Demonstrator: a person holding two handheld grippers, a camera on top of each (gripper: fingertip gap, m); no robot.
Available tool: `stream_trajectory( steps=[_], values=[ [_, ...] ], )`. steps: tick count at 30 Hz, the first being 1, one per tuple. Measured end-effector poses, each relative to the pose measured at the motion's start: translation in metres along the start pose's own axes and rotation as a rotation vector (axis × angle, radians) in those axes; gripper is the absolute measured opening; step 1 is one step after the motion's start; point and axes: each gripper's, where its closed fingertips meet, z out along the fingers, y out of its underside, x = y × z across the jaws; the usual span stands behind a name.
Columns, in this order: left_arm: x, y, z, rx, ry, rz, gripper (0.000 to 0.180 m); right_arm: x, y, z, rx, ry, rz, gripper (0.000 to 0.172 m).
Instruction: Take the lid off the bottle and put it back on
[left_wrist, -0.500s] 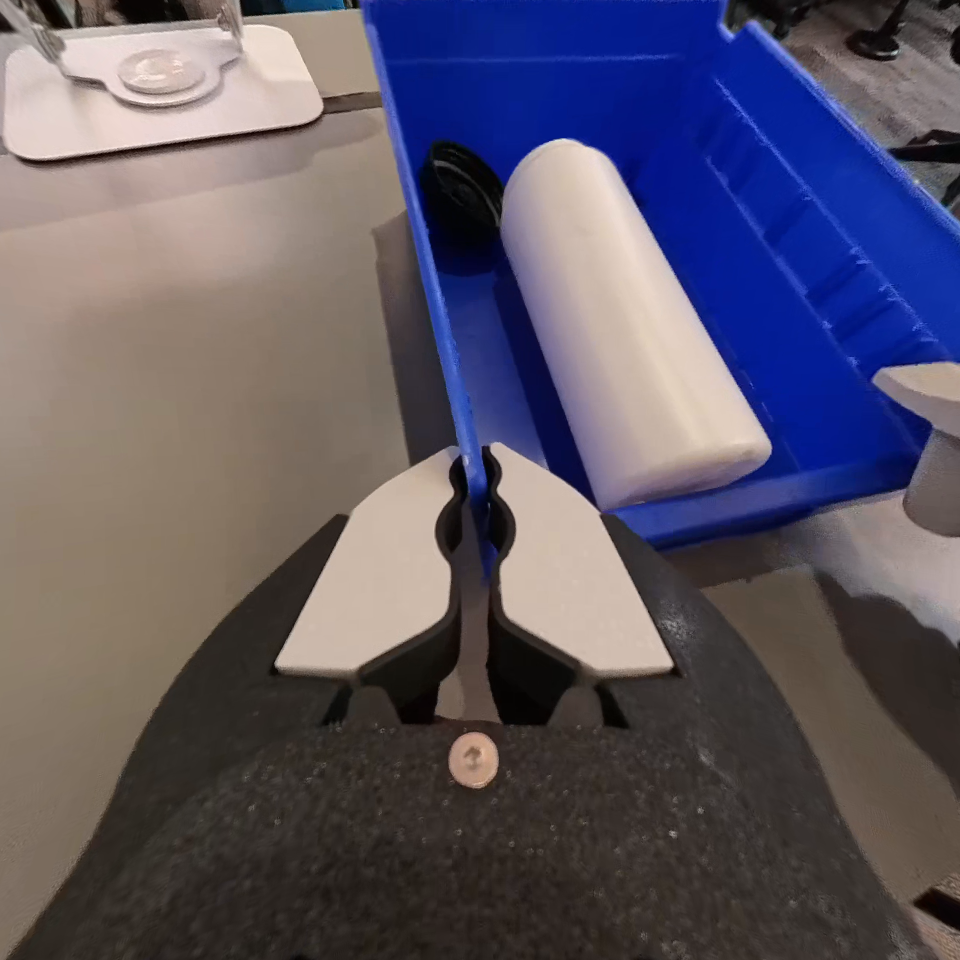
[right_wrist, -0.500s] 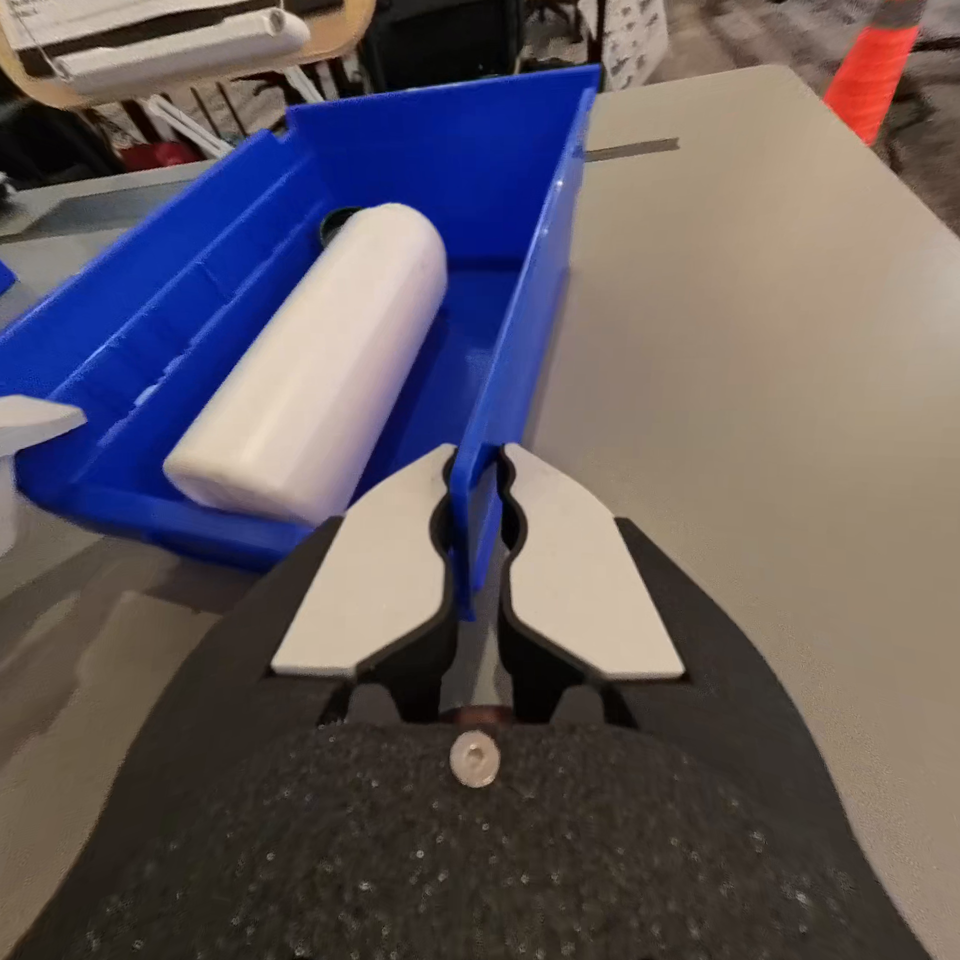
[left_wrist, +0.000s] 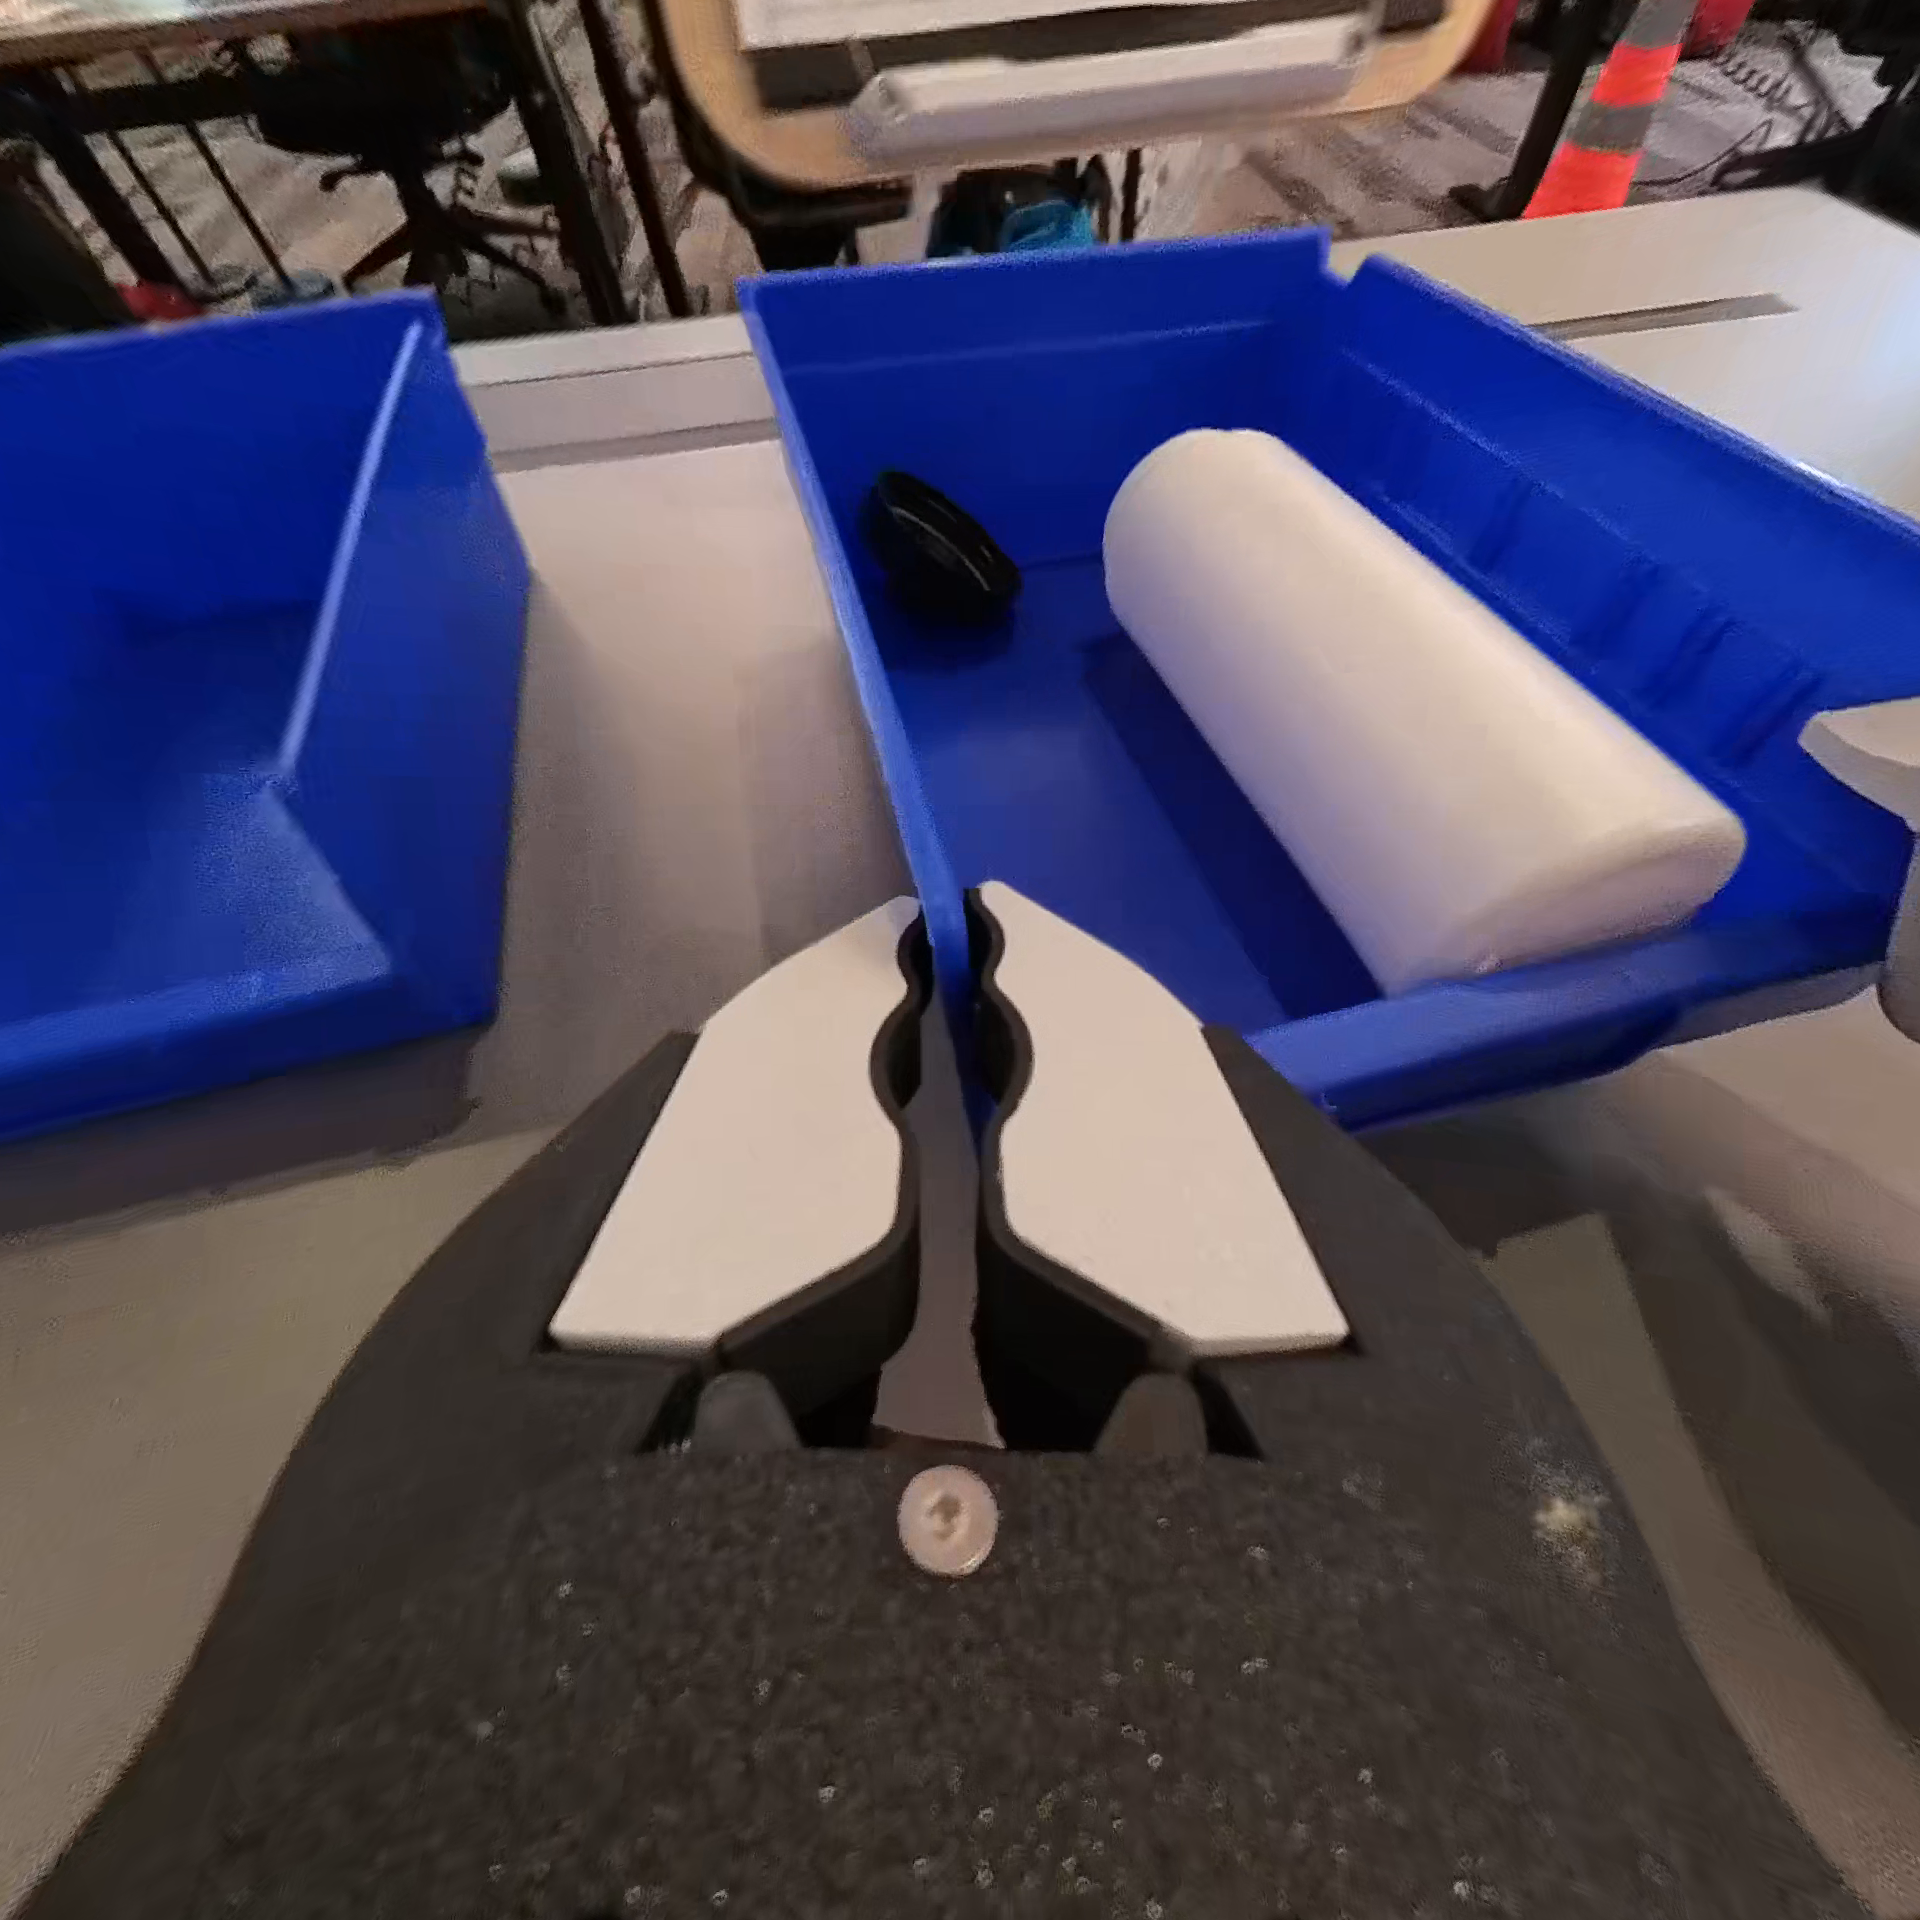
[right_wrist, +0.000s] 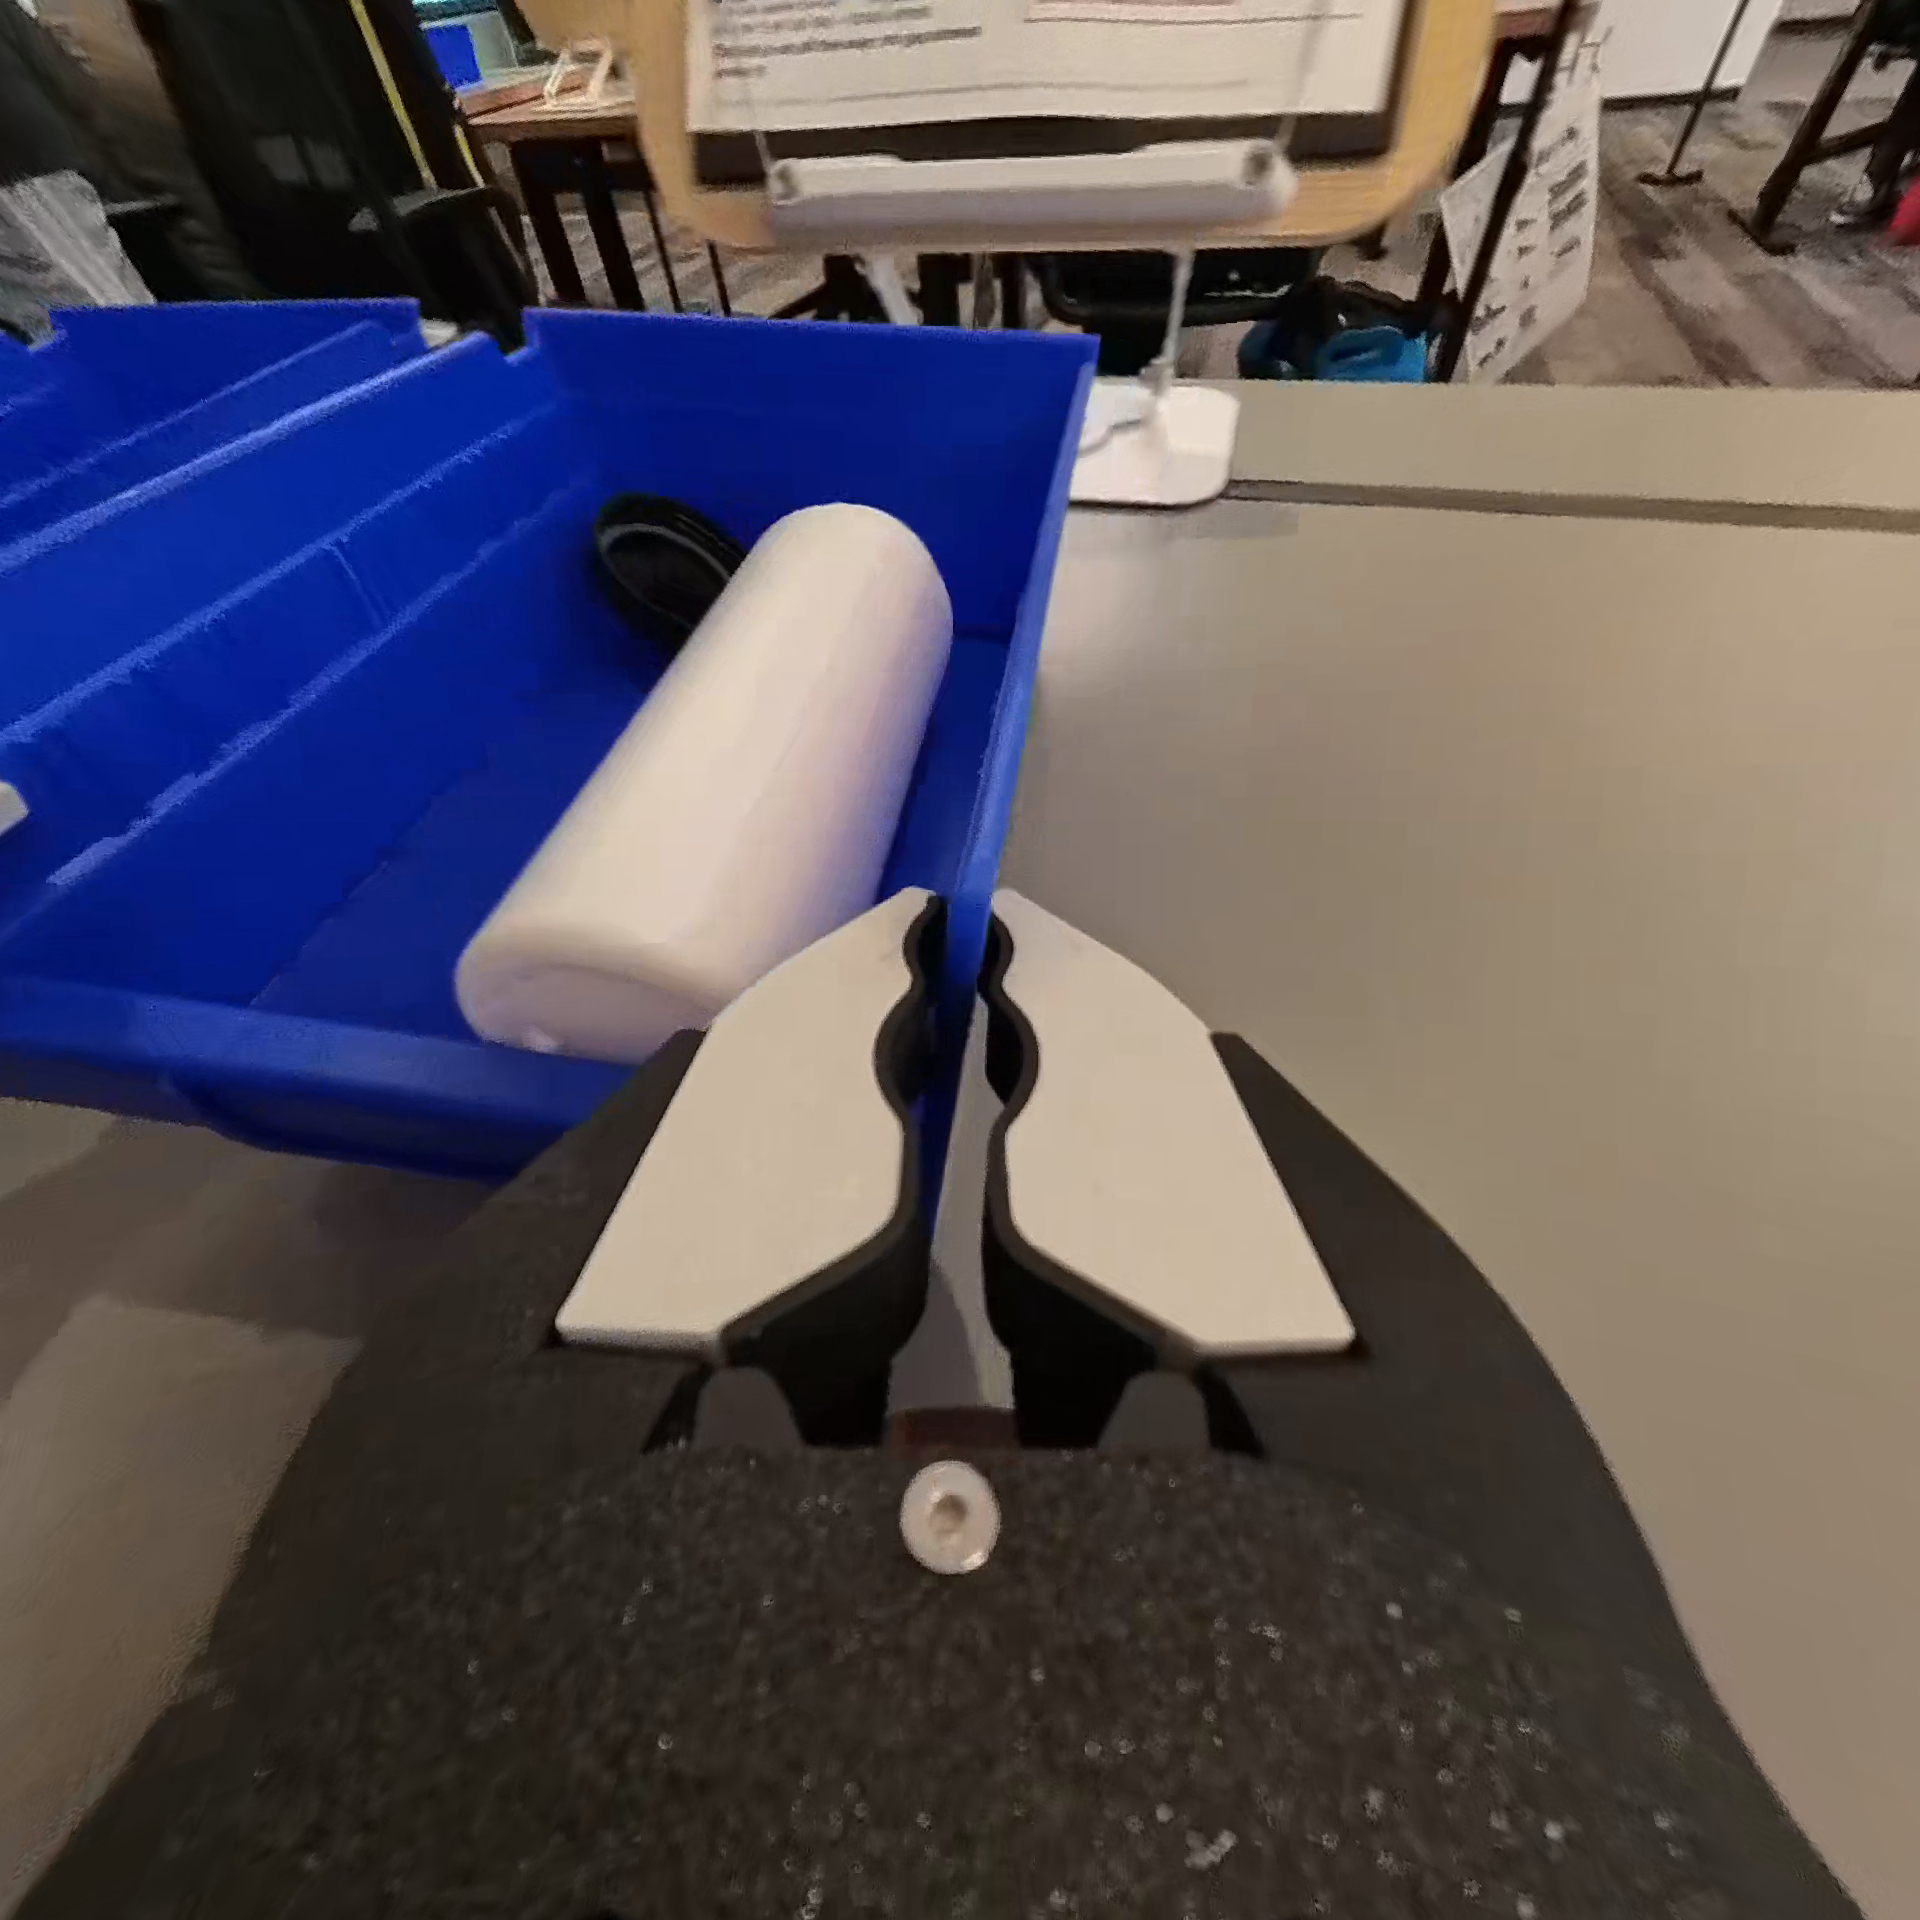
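Bottle (right_wrist: 717, 769) neck hidden, lid (right_wrist: 655, 582) partly occluded

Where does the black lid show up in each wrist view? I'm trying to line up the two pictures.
Left wrist view: black lid, upper middle, in the far left corner of the blue bin, apart from the white bottle.
Right wrist view: the lid, upper left of centre, partly hidden behind the bottle's far end.
Shared landmark: the white bottle lying in the bin.
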Motion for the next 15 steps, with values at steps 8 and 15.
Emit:
stream_trajectory(
  steps=[8, 15],
  values=[
    [-0.051, 0.023, 0.027, -0.019, 0.015, -0.009, 0.015, -0.052, 0.008, 0.046, -0.028, -0.058, -0.150, 0.016],
    [-0.068, -0.055, -0.034, 0.425, 0.270, -0.092, 0.066, -0.057, 0.001, 0.001, 0.055, -0.287, -0.261, 0.045]
  ],
)
